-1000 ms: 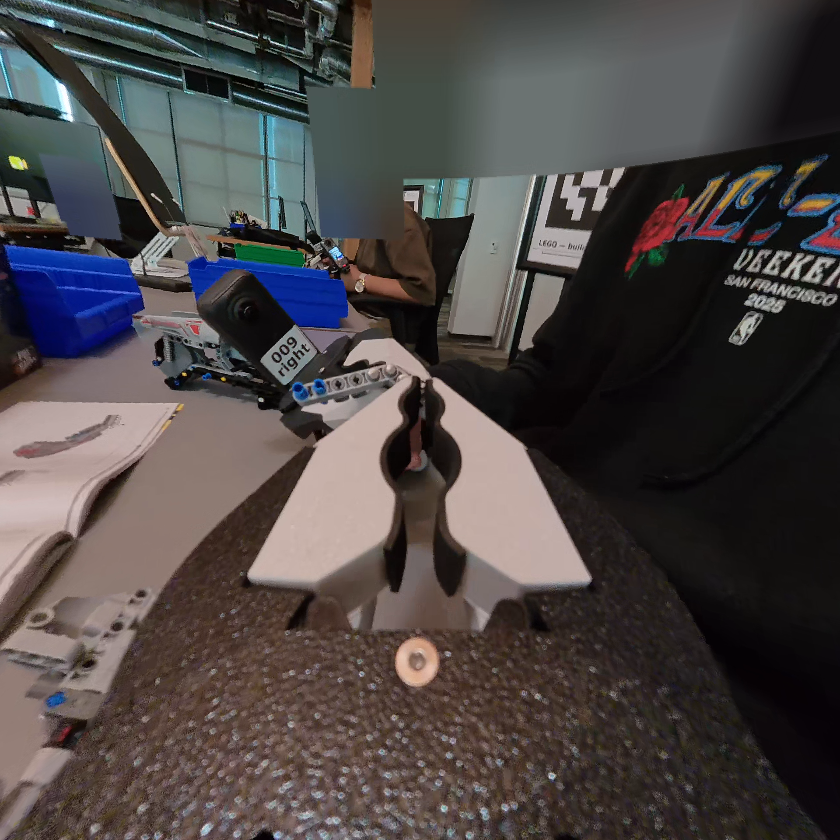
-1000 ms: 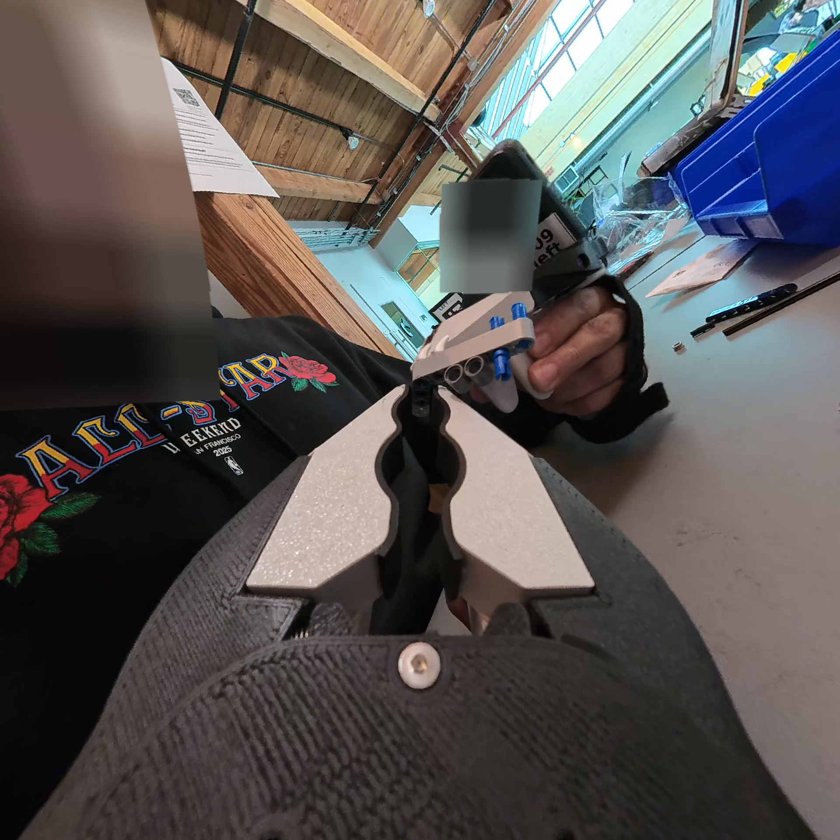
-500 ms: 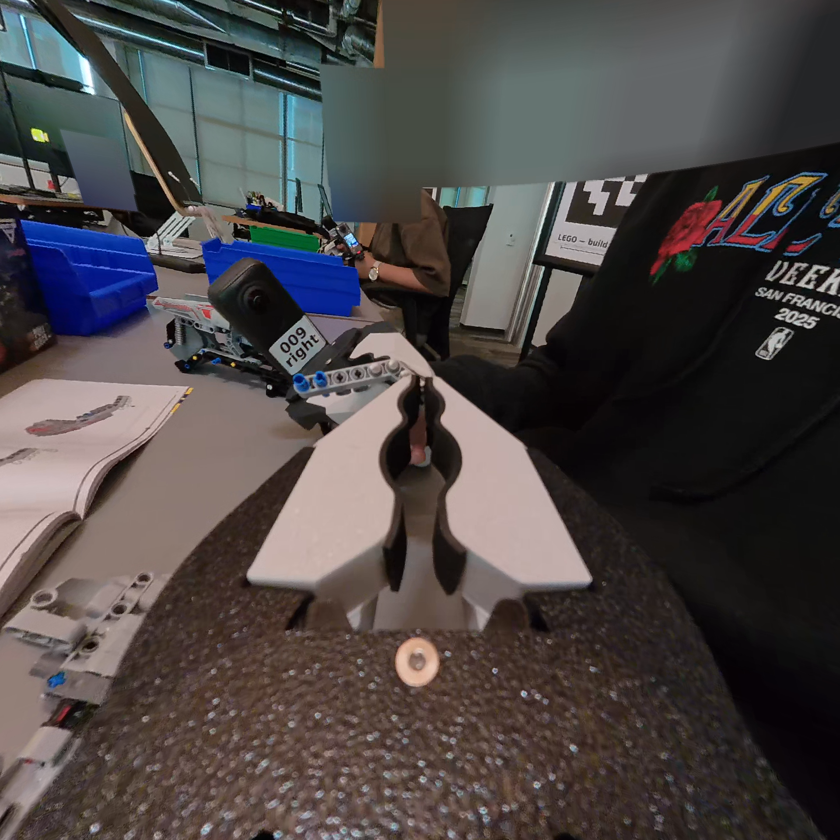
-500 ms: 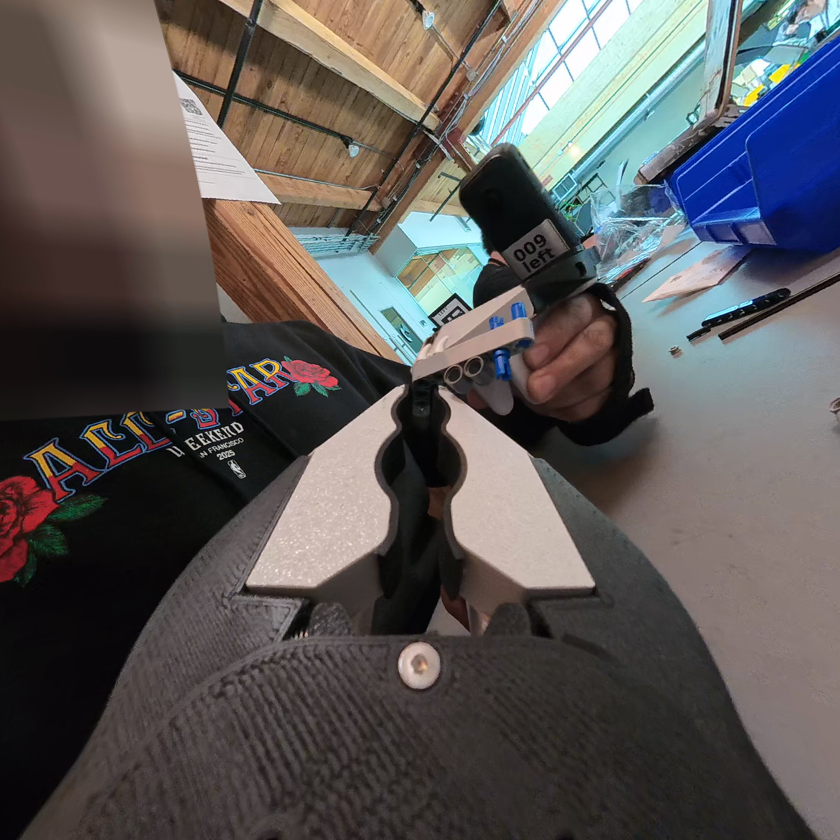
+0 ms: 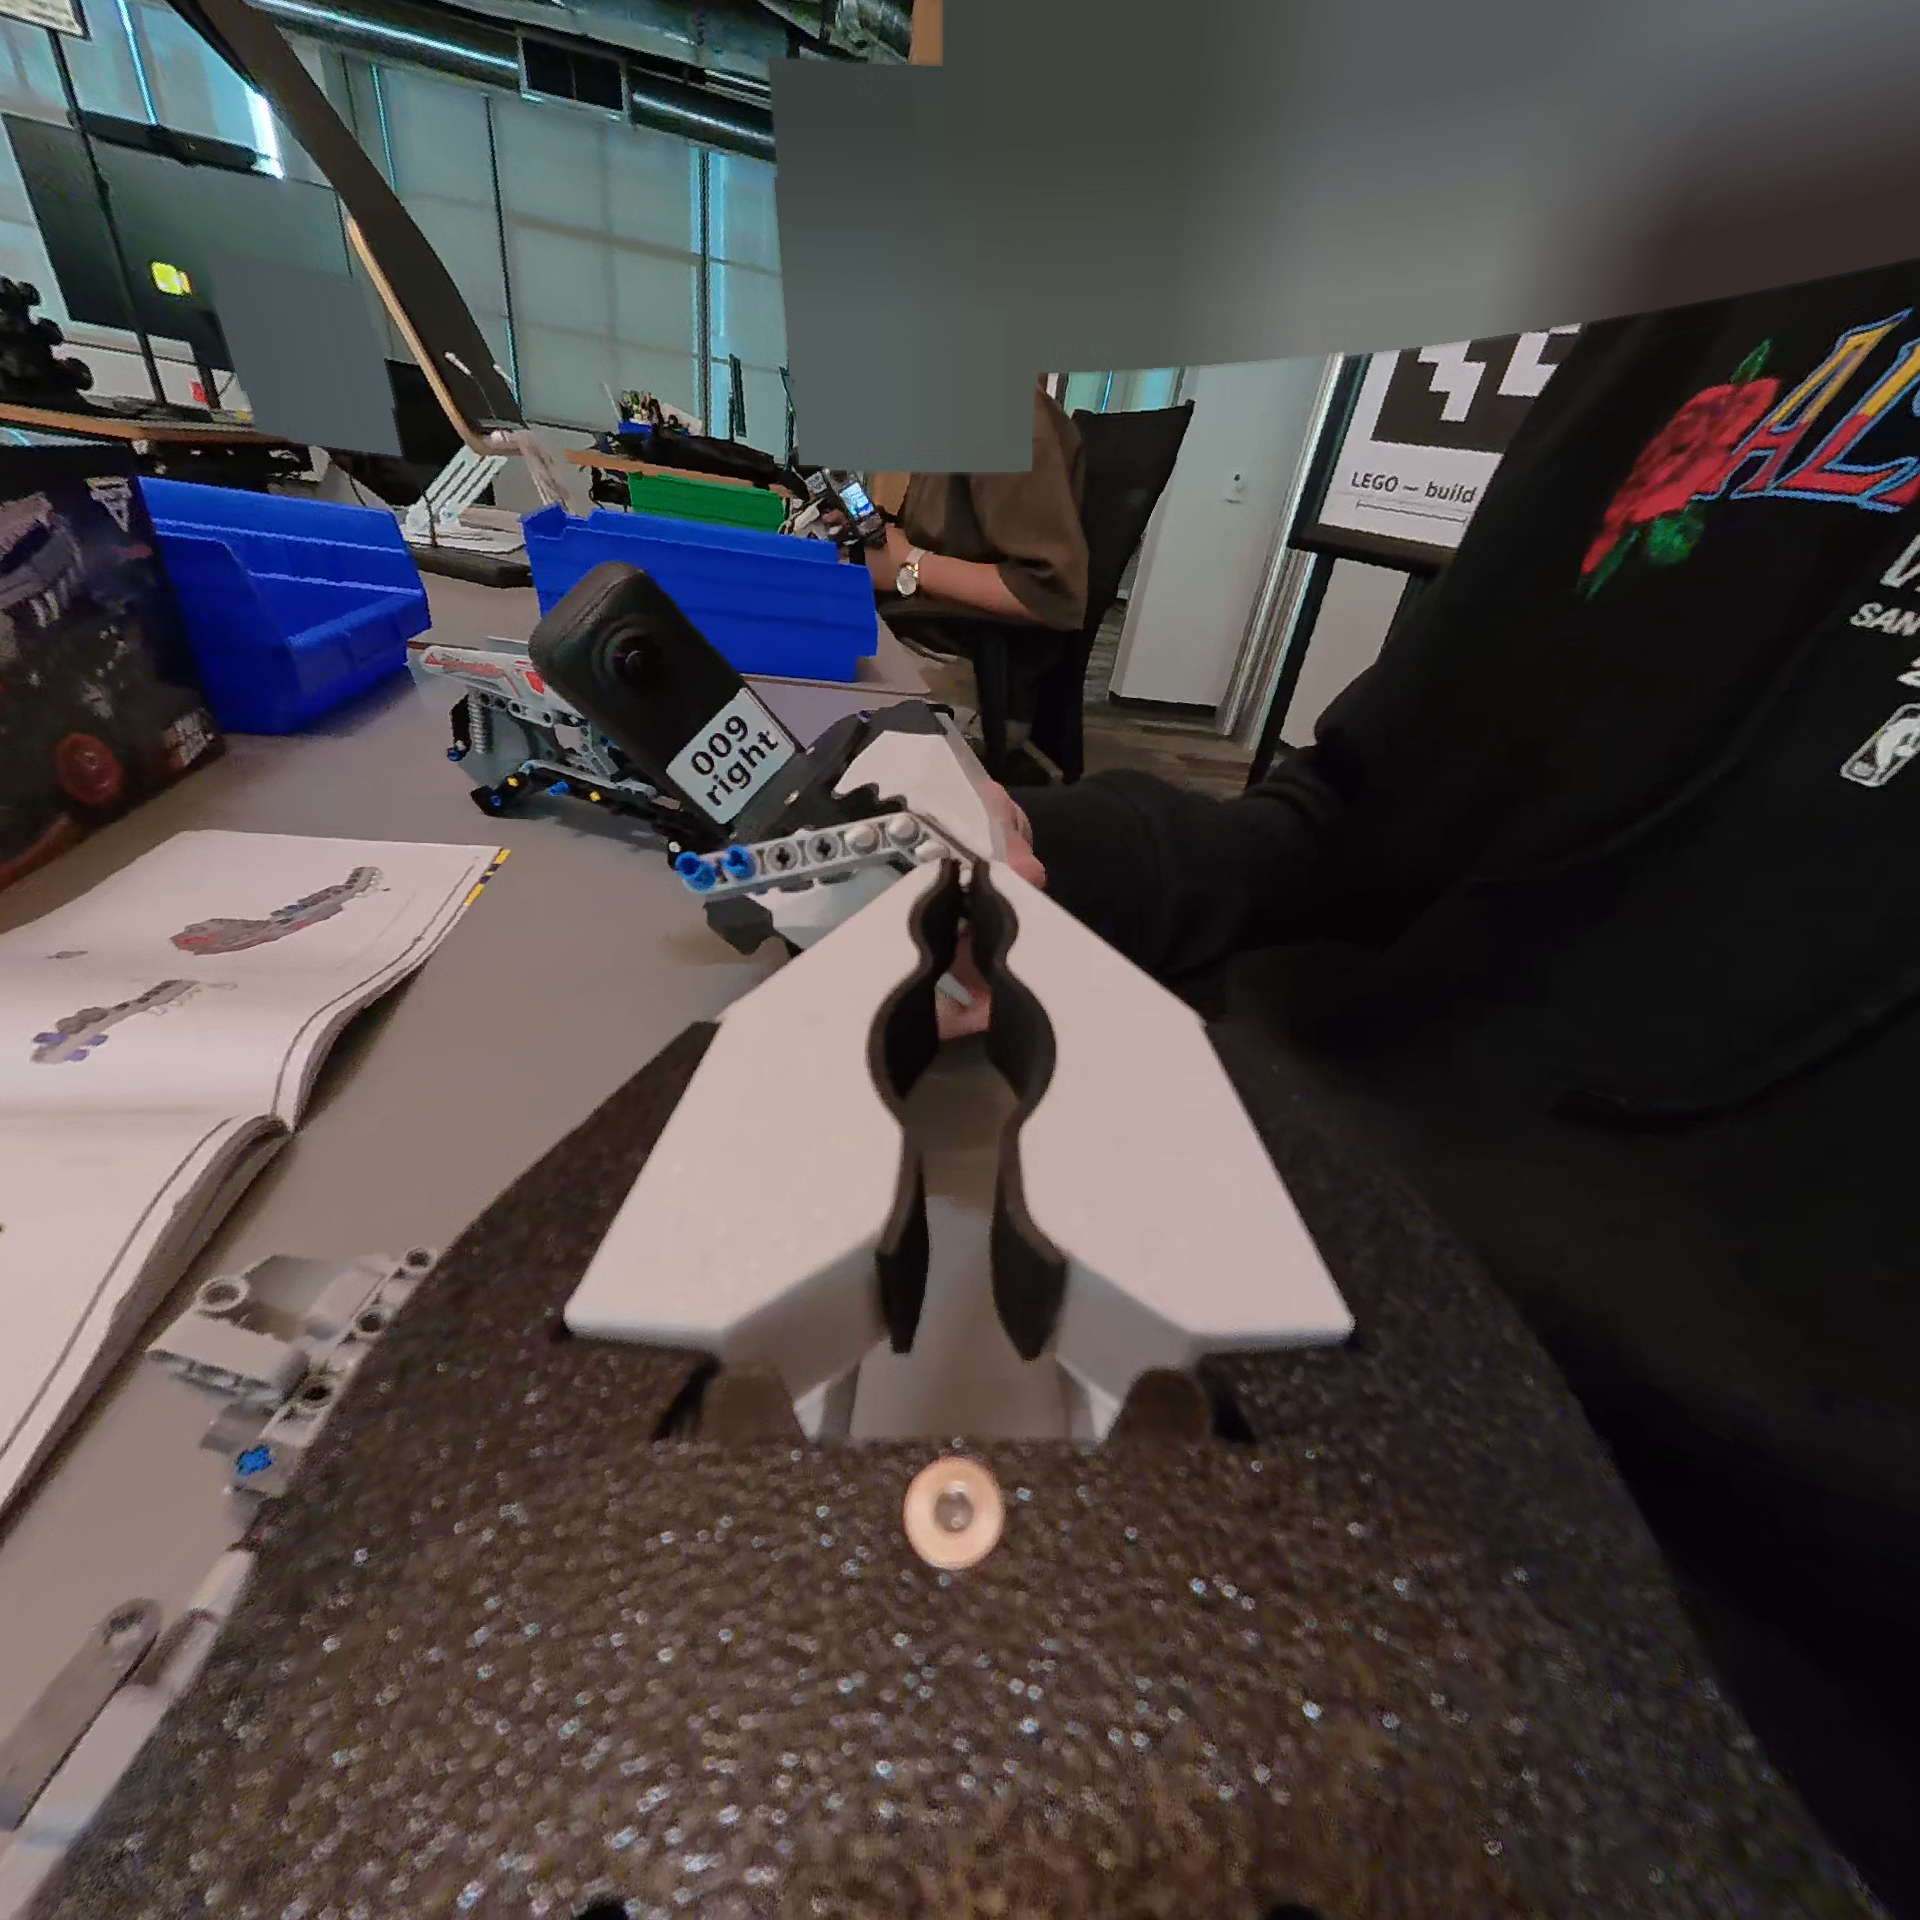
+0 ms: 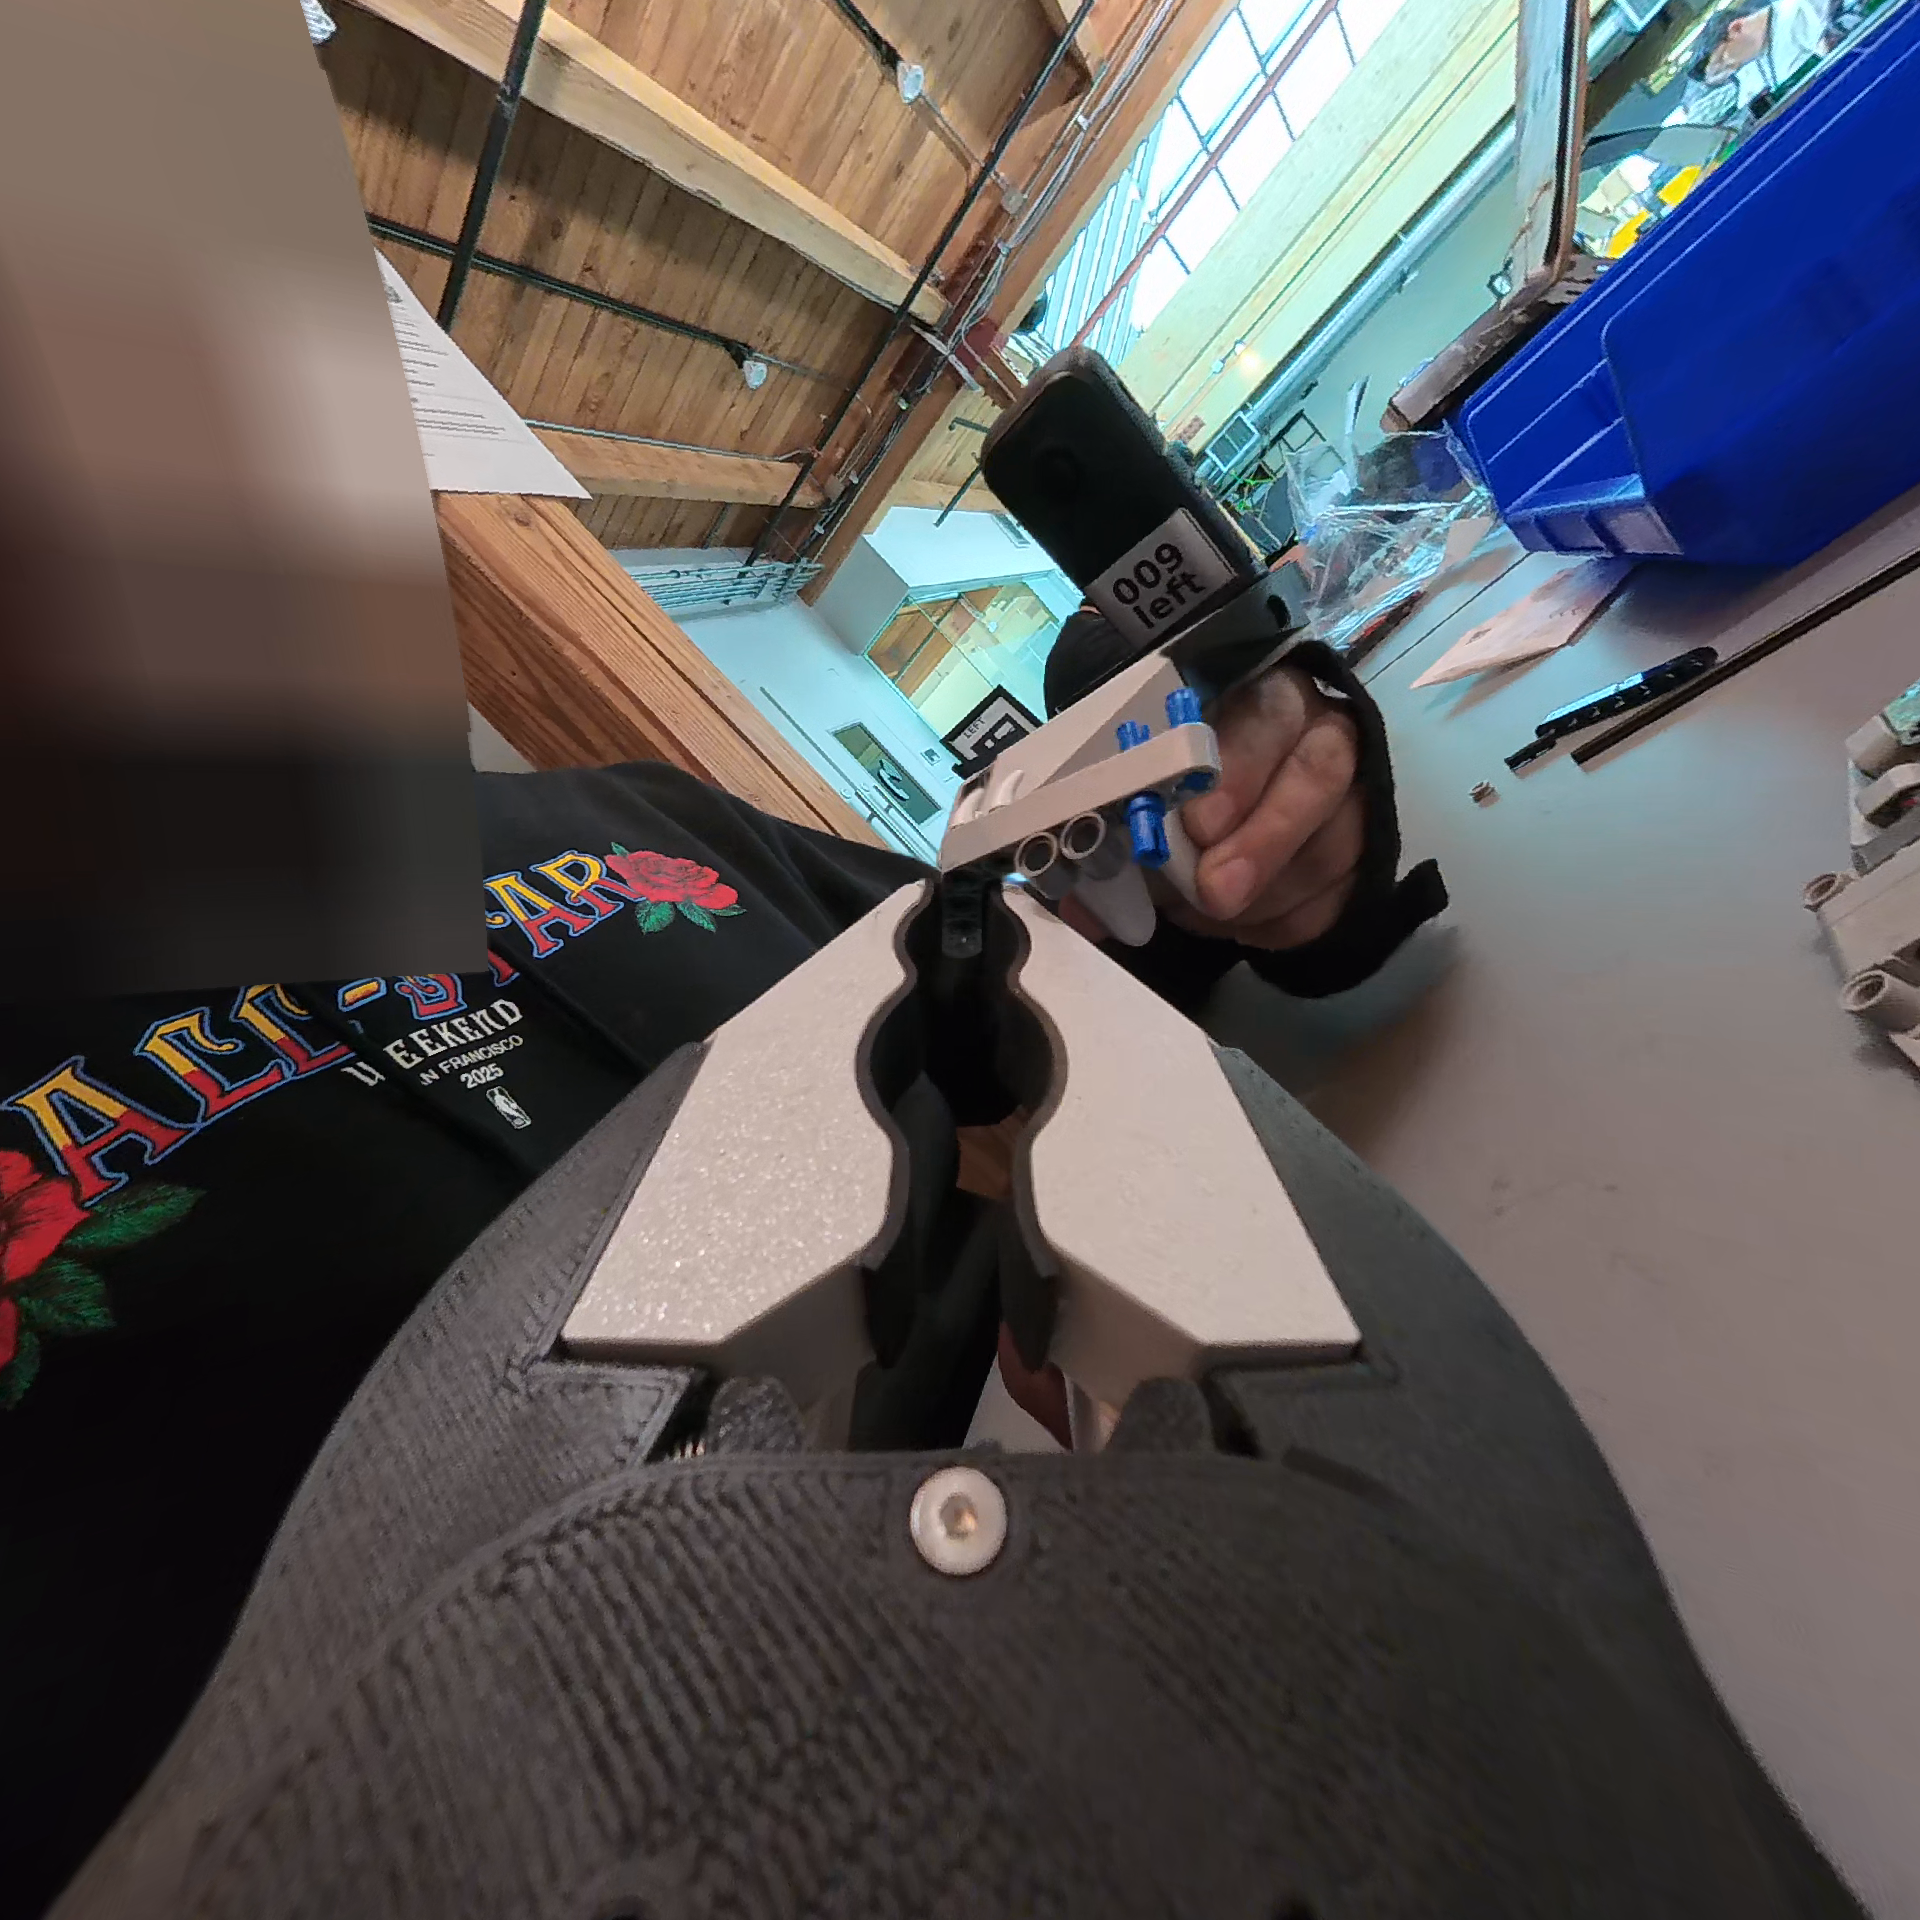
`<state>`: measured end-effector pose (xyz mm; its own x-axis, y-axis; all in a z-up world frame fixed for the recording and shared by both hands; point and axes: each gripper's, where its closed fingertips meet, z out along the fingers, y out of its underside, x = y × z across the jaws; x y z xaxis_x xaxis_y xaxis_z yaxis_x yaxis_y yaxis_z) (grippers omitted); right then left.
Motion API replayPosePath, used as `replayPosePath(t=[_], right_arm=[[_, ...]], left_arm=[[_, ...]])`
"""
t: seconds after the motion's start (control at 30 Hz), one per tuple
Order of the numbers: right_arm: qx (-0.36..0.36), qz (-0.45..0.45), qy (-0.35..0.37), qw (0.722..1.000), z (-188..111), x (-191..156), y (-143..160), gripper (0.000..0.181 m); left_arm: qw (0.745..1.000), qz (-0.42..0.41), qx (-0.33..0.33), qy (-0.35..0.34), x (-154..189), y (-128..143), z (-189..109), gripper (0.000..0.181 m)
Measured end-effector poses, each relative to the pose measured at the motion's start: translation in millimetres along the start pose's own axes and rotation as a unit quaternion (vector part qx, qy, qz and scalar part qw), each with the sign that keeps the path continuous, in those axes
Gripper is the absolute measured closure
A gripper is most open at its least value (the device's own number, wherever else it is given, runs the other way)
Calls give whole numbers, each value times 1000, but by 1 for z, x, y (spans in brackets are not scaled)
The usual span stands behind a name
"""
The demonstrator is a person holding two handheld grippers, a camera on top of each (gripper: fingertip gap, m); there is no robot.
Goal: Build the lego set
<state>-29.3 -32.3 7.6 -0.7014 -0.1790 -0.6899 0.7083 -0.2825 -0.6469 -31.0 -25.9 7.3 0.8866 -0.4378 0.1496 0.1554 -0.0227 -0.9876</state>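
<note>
A light grey plastic Lego beam with round holes (image 5: 821, 860) is held in the air, slightly tilted, two blue pins (image 5: 712, 864) at its far end. A small black Lego piece (image 6: 961, 920) meets its near end. A partly built grey-and-black Lego chassis (image 5: 551, 743) stands on the grey tabletop (image 5: 540, 997); loose grey pieces (image 5: 281, 1340) lie nearer.

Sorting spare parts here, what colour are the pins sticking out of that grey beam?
Blue pins, clearest in the right wrist view.

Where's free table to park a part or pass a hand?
Bare strip between the open booklet and partly built model; wider bare table beside the loose grey pieces. Crowded by the blue bins.
</note>
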Motion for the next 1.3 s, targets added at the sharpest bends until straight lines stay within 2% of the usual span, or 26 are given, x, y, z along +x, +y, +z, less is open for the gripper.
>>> replayPosePath(t=[0.17,0.23,0.3,0.37,0.43,0.5,0.6,0.73,0.97,1.13,1.3], right_arm=[[2,1,21,1000,2,7,-1,175],[5,6,32,999,1,10,-2,175],[5,3,71,997,0,20,-2,176],[-34,-20,127,991,-1,31,7,176],[-78,-51,203,975,-5,45,17,175],[-97,-61,224,968,-5,48,20,175],[-103,-72,247,961,-8,52,17,175],[-128,-97,275,948,-12,53,14,175],[-170,-132,312,926,-8,54,11,175],[-174,-127,317,924,-7,54,12,175],[-197,-52,347,915,-25,72,23,175]], left_arm=[[1000,5,17,-5,-4,-2,-7,180],[999,6,35,-7,-5,-12,-16,168],[999,11,14,-49,-16,-11,-26,165],[995,5,-23,-93,-28,-1,-34,164],[992,-24,-67,-100,-31,15,-36,160],[987,-70,-89,-111,-35,24,-36,160],[981,-129,-108,-92,-31,33,-32,160],[971,-186,-118,-96,-33,44,-33,165],[958,-265,-100,-52,-24,46,-25,175],[961,-253,-99,-48,-23,45,-24,175],[970,-169,-145,-94,-30,54,-31,174]])
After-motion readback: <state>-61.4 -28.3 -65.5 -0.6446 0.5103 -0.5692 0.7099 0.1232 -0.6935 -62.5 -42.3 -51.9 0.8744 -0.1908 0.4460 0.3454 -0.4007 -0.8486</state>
